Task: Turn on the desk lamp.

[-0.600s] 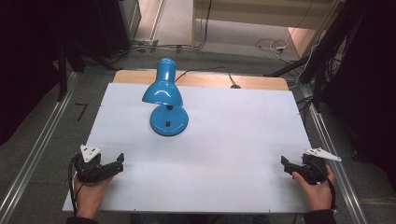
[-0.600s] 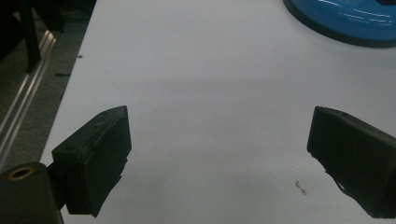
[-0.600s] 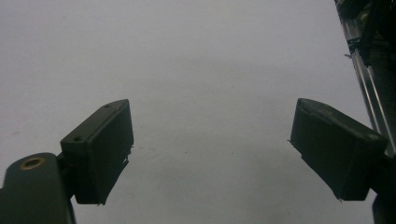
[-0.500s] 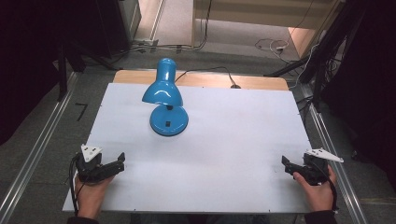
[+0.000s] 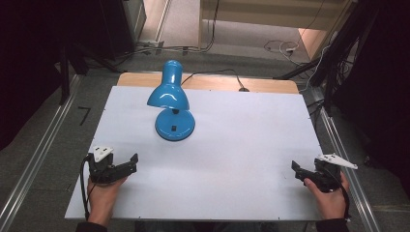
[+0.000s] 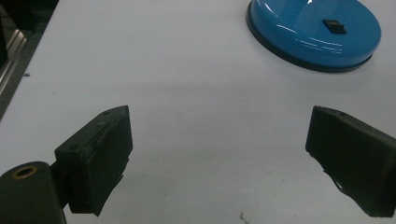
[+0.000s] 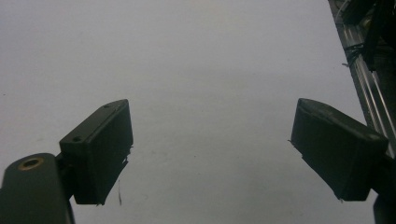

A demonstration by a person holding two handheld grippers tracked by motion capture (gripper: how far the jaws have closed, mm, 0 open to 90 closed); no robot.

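A blue desk lamp (image 5: 170, 99) stands on the white table (image 5: 241, 140) left of the middle, its shade bent toward the front left over a round base (image 6: 314, 32) with a small black switch (image 6: 334, 25). My left gripper (image 5: 129, 163) rests near the front left corner, open, jaws wide apart (image 6: 217, 158) with bare table between them; the lamp base lies ahead to its right. At the front right edge my right gripper (image 5: 296, 170) is open too (image 7: 210, 154), nothing between its jaws.
The lamp's black cable (image 5: 217, 73) runs back over a wooden strip (image 5: 261, 85) at the table's far edge. Metal rails (image 5: 34, 164) flank the table on both sides (image 5: 345, 154). Dark equipment and cables lie on the floor beyond.
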